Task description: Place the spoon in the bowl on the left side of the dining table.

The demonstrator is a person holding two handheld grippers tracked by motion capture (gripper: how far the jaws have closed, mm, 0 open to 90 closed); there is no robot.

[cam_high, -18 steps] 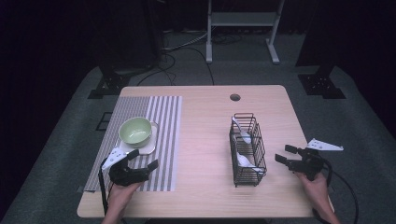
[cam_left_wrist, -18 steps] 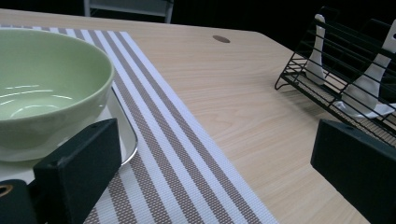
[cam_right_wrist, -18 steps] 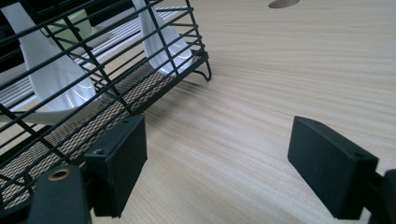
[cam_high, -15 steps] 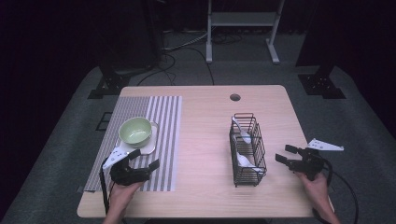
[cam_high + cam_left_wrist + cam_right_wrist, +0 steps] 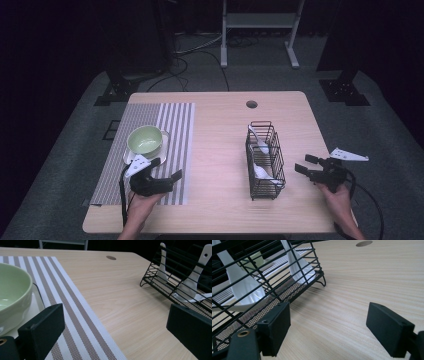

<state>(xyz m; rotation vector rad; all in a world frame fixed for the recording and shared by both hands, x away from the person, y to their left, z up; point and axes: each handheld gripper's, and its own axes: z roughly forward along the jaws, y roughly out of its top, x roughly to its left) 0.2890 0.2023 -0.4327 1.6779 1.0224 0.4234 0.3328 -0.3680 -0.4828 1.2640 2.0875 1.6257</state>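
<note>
standing near the middle of the pale wooden worktop (image 5: 220, 150), a black wire basket (image 5: 265, 160) serves as the landmark for everything else. inside the basket lie two white spoons (image 5: 260, 142), one toward its far end and one toward its near end, their bowls resting on the mesh floor and their handles leaning against the wires. well to the left of the basket a striped mat (image 5: 165, 145) covers that side of the worktop, and on it sits a green bowl (image 5: 146, 139) on a white plate (image 5: 131, 157). nearer the person than the bowl, and far left of the basket, the left tongs (image 5: 167, 176) hover over the mat's near part, released, with their jaws spread wide and nothing between them. just to the right of the basket's near end the right tongs (image 5: 305, 164) point toward it, also released, jaws wide apart over bare wood and not touching the wires. beyond the basket a small round hole (image 5: 251, 104) marks the far edge of the worktop.
</note>
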